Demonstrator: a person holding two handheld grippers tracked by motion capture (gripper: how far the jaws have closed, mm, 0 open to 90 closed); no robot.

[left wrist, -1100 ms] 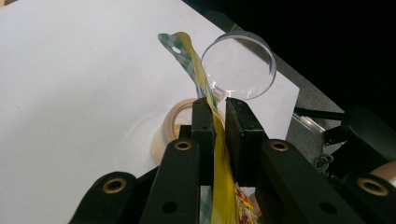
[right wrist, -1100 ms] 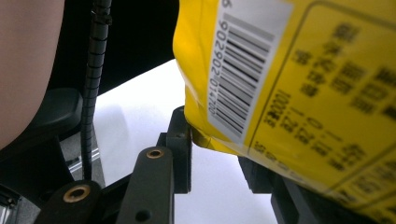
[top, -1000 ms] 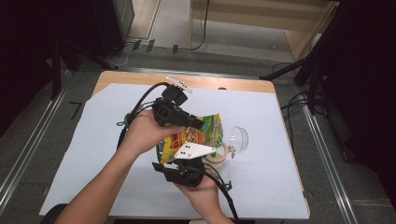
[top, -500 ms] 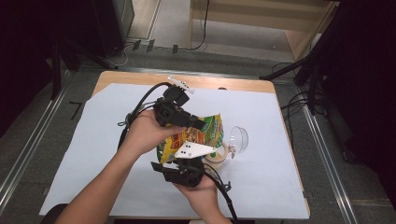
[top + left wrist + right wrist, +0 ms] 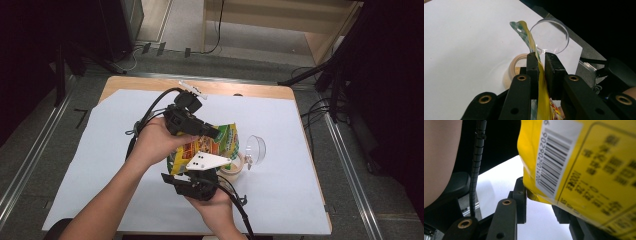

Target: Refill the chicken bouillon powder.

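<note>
Snack bag [image 5: 204,146]: glossy yellow foil pouch with red and green print, crinkled, held off the table at the centre of the high view; white barcode label and dark print at upper right of the right gripper view.
Left gripper [image 5: 541,65]: black, blocky jaws pinched narrow on the bag's thin green-checked top edge, centre of the left gripper view.
Right gripper [image 5: 541,202]: matte black with brass rivets, jaws either side of the bag's lower corner at bottom centre of its own view; far jaw hidden behind the foil, so grip cannot be told.
Clear cup [image 5: 549,36]: transparent, round-rimmed, lying on its side, upper centre of the left gripper view.
Tape roll [image 5: 517,68]: beige ring, flat on the sheet, just left of the jaws.
Table cover [image 5: 100,150]: smooth white sheet over a wooden top.
</note>
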